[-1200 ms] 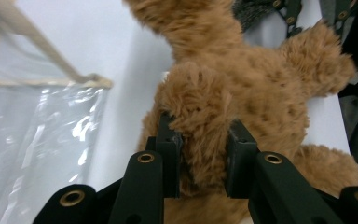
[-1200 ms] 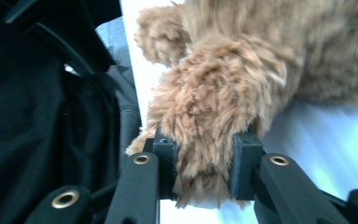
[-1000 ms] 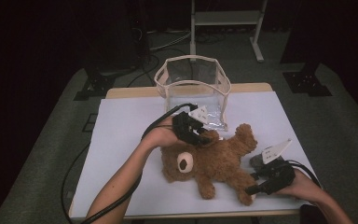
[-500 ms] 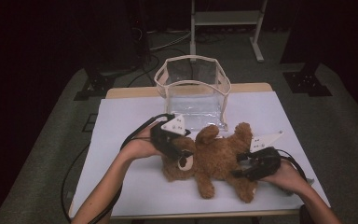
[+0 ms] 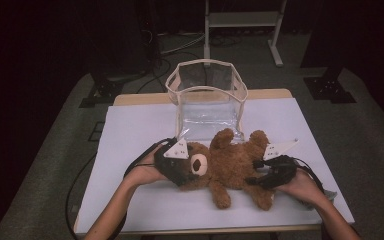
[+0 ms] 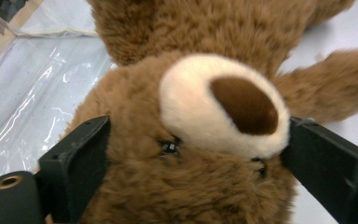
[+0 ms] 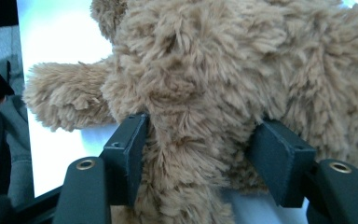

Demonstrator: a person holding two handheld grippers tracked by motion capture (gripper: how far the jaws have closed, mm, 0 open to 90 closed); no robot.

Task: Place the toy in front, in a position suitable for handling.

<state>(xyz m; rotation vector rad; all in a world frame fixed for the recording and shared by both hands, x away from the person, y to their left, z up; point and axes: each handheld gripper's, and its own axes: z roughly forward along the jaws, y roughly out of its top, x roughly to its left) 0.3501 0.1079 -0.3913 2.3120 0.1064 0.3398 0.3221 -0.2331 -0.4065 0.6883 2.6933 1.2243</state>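
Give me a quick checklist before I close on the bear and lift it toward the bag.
1. Left tongs astride the bear head: ok, jaws just opened, one each side of the face.
2. Right tongs astride the lower body: ok, fur between wide jaws.
3. Pads pressing firmly on the plush: cannot tell.
4. Bag upright, mouth open: ok, just behind the bear.
5. Bear fully on the table: ok, lying on its back.
6. Cables clear of the bear: cannot tell.
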